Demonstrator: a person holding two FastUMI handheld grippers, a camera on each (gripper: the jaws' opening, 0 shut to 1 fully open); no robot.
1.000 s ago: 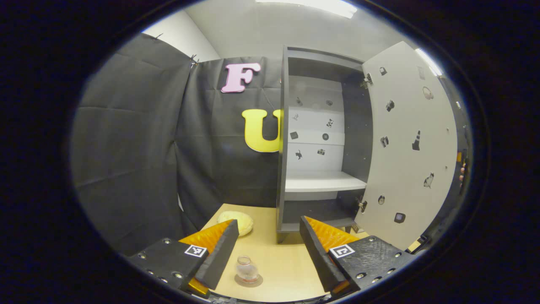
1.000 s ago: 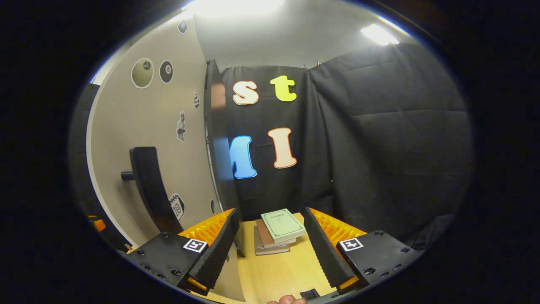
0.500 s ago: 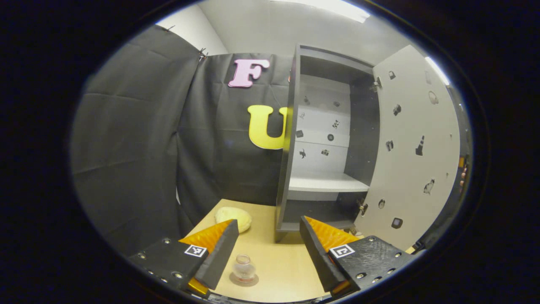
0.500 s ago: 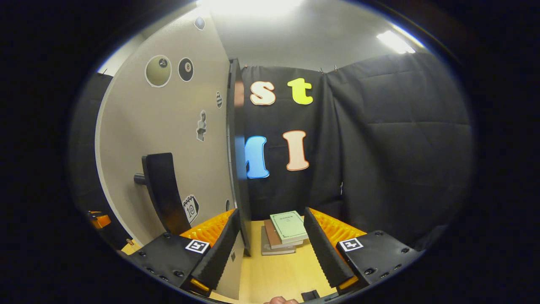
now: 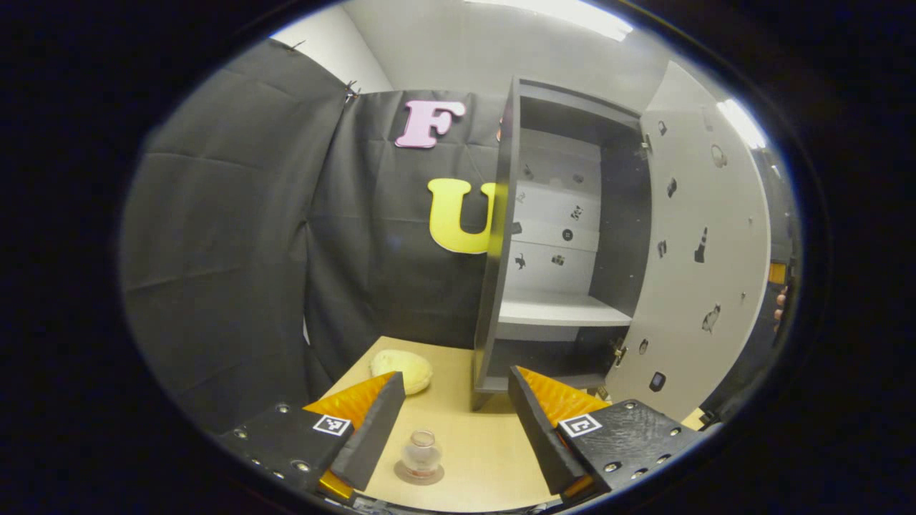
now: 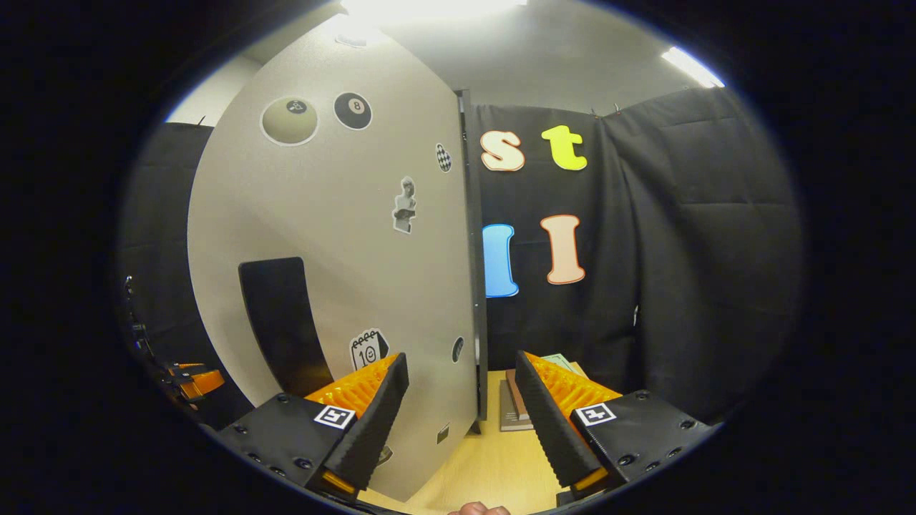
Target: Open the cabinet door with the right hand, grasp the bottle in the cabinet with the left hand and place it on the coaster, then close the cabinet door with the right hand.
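In the left gripper view the bottle [image 5: 421,452] stands on the coaster [image 5: 419,473] on the tabletop [image 5: 472,447] at 6 o'clock, between the wide-spread fingers of the left gripper [image 5: 454,425], which holds nothing. At 3 o'clock the cabinet [image 5: 554,236] stands with its door [image 5: 698,265] partly open, the door's far edge cut off. In the right gripper view the right gripper [image 6: 461,411] is wide and empty, the door's outer edge between its fingers, and books [image 6: 517,400] sit half hidden behind one finger.

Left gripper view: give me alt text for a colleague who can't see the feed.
A small bottle stands on a round coaster on the wooden table, between the open jaws of the left gripper. Beyond it a dark cabinet stands with its door swung open at the right, its white shelf bare. A pale rounded object lies at the cabinet's left.
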